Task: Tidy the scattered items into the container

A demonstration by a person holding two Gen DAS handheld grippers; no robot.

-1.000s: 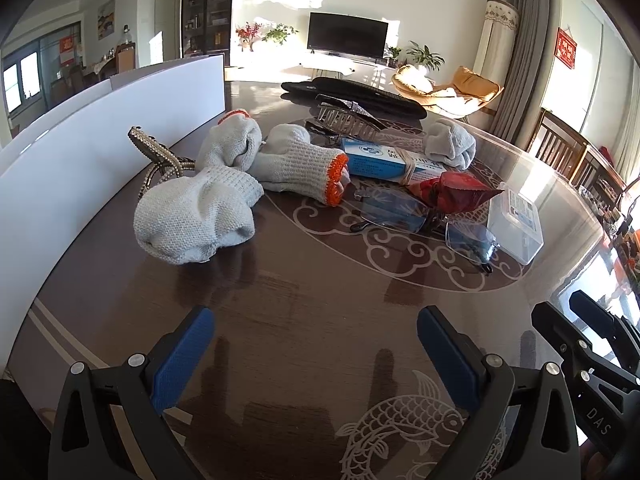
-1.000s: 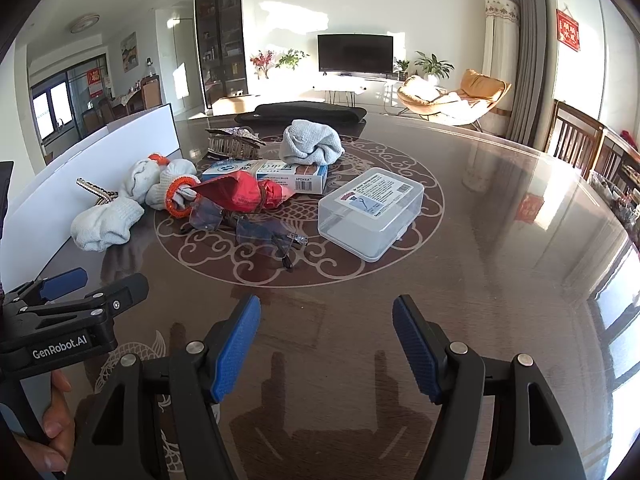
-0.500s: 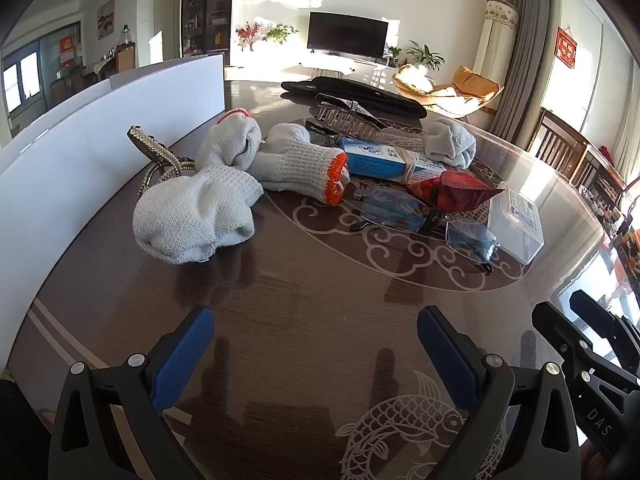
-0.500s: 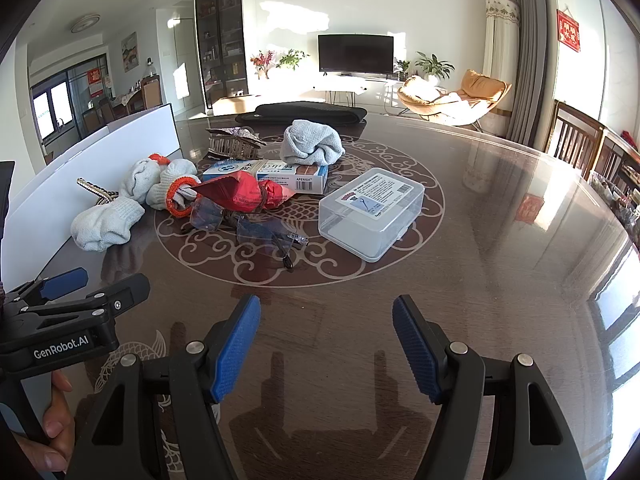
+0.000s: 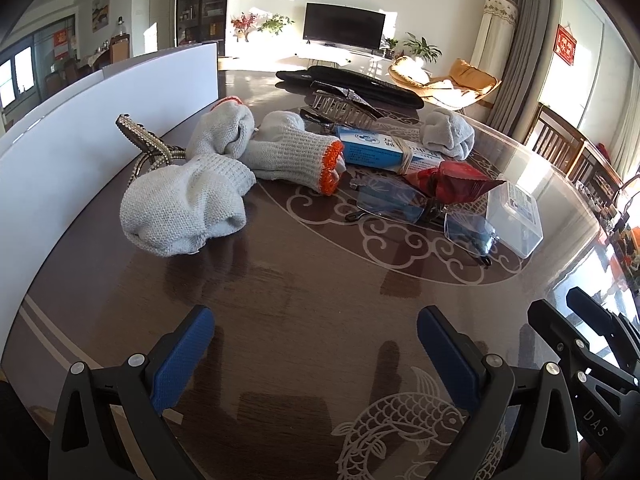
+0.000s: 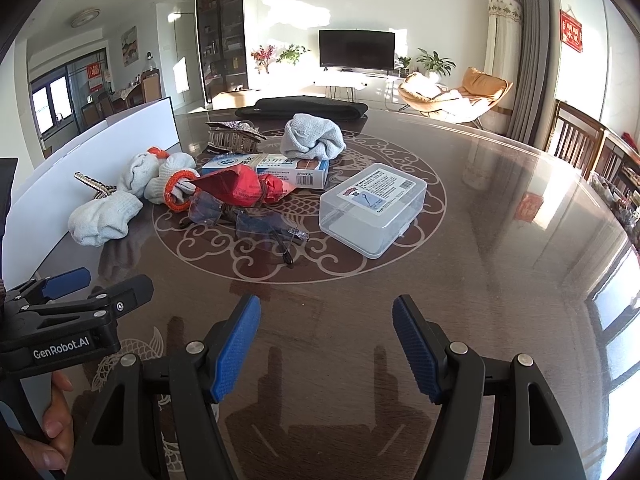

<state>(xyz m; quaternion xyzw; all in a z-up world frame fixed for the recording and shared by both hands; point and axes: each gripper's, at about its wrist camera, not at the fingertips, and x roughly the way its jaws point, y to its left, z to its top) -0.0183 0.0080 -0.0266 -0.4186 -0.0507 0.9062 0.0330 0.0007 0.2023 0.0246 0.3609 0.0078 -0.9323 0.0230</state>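
Nothing is shifting since earlier frames: left gripper [image 5: 316, 354] and right gripper [image 6: 326, 346] are hovering wide open, empty. Clear plastic box [image 6: 372, 210] is sitting lidded beside the glasses [image 6: 248, 220]; grabbing thin frames risks slipping. Only the right view is showing the hand [image 6: 52, 432].

The table [image 6: 500, 216] is dark wood under a glossy coat — it mirrors the window light and the pale inlaid scrollwork. The gloves [image 5: 288, 152] are coarse knitted cloth, matt grey-white with orange cuffs. The lidded box [image 6: 372, 208] is clear, smooth plastic with a paper label. The glasses [image 6: 248, 220] have shiny transparent lenses. The red wrapper [image 6: 240, 188] looks crinkled and slightly glossy. The carton [image 6: 280, 166] is printed cardboard. Both grippers' pads [image 6: 236, 344] are blue and finely textured — set in matt black plastic.
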